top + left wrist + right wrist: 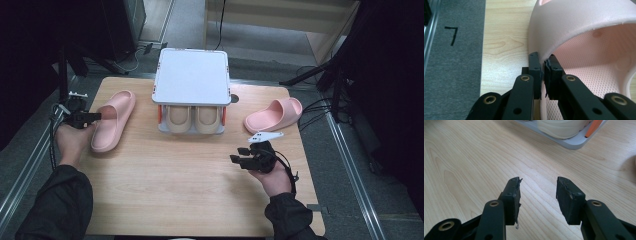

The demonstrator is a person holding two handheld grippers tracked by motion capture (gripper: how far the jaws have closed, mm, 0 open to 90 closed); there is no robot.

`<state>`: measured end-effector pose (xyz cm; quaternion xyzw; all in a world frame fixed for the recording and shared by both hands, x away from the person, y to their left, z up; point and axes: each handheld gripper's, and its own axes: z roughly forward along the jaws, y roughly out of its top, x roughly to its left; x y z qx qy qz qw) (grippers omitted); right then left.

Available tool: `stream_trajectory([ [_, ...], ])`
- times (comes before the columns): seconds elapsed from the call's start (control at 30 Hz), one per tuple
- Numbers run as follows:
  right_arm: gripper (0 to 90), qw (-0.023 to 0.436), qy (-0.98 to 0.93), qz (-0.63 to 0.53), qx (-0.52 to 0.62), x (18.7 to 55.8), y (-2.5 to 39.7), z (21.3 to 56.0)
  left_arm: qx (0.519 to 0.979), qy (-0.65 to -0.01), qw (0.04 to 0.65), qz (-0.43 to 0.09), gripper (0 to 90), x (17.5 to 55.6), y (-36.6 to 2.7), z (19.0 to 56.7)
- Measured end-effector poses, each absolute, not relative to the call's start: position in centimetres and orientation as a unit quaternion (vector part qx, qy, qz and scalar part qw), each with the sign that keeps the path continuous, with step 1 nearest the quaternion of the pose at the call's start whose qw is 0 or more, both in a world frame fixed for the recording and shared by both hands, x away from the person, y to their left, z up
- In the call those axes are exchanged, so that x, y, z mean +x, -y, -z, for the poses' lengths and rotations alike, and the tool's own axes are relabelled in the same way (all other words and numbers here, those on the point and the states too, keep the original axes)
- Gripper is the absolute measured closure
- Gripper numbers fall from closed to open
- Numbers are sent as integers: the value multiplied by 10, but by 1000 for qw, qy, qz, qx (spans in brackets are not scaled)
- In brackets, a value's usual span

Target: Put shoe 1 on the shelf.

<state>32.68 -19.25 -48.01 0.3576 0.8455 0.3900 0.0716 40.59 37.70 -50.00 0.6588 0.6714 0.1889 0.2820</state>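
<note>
**A:** ok so where's the left gripper [95,116] at? From the high view it's sitting right at the pink slipper [114,119] near the table's [190,190] left edge.

**B:** yep, it's pinching that slipper. In the left gripper view the two black jaws are pressed together on the edge of the strap [574,27], one jaw outside the strap, the other inside over the dotted footbed [596,72]. The rest of the slipper runs ahead of the jaws and off to their right.

**A:** and the right gripper [241,154]?

**B:** spread apart, nothing in it. In the right gripper view [537,195] there's just bare wood between the pads. It hovers low over the table, can't tell if it's touching.

**A:** what's near it?

**B:** the second pink slipper [275,114] lies beyond it, a bit to its right, well apart from the jaws. The grey shoe rack [192,75] is ahead and to its left, with a beige pair [194,119] tucked on the lower shelf. You can catch a corner of that rack [576,141] and one beige shoe [560,128] at the top of the right gripper view.

**A:** so the rack's between the two pink ones?

**B:** pretty much, yeah.
</note>
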Motion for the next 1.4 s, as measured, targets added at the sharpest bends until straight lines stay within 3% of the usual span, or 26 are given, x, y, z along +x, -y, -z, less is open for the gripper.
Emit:
stream_trajectory([
  [0.27,547,72,-841,-397,361,328,194,477,653,-668,305,-184,856,378,-368,479],
  [0.63,547,73,-838,-405,358,335,193,475,679,-647,299,-176,855,325,-339,461],
  [1.07,547,80,-832,-411,365,343,193,472,719,-603,318,-137,854,276,-285,458],
  [1.4,547,86,-826,-416,371,343,197,470,752,-567,313,-119,852,266,-236,467],
])
